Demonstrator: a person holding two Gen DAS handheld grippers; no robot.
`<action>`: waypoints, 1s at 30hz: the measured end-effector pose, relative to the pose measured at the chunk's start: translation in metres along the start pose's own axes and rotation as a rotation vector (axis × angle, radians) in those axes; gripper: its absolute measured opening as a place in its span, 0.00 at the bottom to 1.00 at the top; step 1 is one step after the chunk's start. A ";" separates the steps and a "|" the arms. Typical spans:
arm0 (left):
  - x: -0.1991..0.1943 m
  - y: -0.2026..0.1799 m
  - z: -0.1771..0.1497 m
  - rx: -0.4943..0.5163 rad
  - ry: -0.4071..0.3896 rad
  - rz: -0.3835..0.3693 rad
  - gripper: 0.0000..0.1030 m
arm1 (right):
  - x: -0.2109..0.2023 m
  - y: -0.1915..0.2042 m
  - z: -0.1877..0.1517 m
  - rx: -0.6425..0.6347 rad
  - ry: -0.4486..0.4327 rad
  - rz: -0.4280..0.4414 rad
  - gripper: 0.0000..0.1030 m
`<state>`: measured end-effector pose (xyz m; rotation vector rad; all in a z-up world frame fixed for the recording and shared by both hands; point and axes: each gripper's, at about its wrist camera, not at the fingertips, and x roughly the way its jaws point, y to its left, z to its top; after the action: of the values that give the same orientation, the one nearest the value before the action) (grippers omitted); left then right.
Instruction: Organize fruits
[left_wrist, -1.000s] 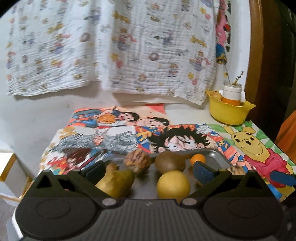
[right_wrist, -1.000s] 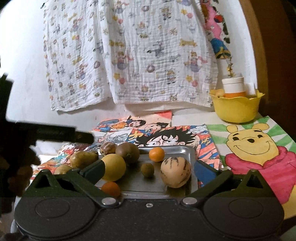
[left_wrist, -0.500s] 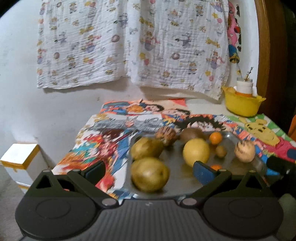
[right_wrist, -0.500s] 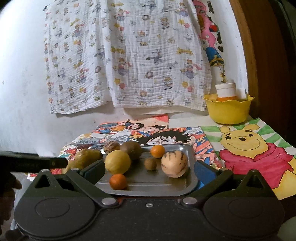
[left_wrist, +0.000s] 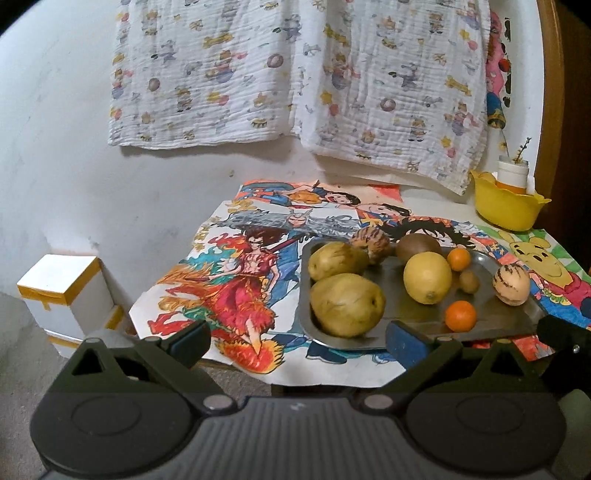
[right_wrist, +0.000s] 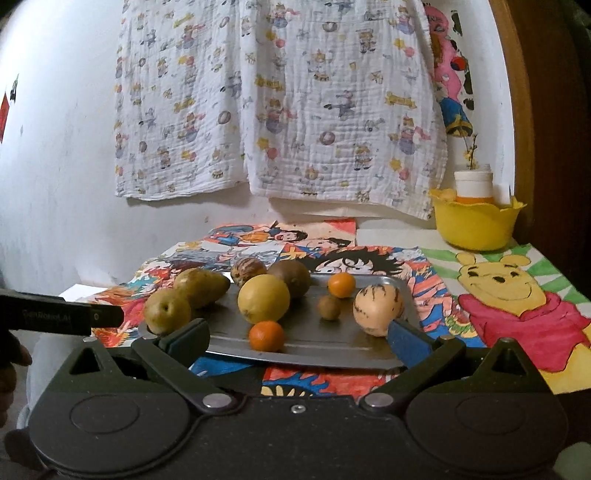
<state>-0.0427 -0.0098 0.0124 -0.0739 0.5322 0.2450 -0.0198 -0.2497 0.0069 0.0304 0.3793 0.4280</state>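
Left gripper (right_wrist: 107, 316) side reads "GenRobot.AI", jaws apart

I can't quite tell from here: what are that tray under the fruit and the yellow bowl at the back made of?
The tray looks like metal, probably steel: grey, dull sheen, faint reflections of the fruit. The yellow bowl looks like plastic: even bright colour, smooth, thin wavy rim.

On the metal tray (left_wrist: 517, 302) lie two pears (left_wrist: 347, 304), a lemon (left_wrist: 427, 277) to their right, a tangerine (left_wrist: 460, 315) at the tray's front edge and a striped melon (left_wrist: 511, 285) at its right end, while the left claw (left_wrist: 297, 341) gapes empty before the tray's front left corner, over the bench (left_wrist: 332, 373) edge.
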 end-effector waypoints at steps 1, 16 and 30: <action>-0.001 0.000 -0.001 0.000 0.000 0.001 1.00 | 0.000 -0.001 0.000 0.009 0.001 0.002 0.99; -0.003 -0.001 0.000 0.018 0.003 0.011 1.00 | 0.000 -0.007 0.000 0.028 0.004 -0.016 0.99; -0.002 -0.003 -0.001 0.035 0.019 0.010 1.00 | 0.000 -0.010 0.001 0.032 0.004 -0.023 0.99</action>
<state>-0.0439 -0.0136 0.0119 -0.0392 0.5557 0.2449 -0.0161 -0.2586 0.0068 0.0560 0.3900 0.3991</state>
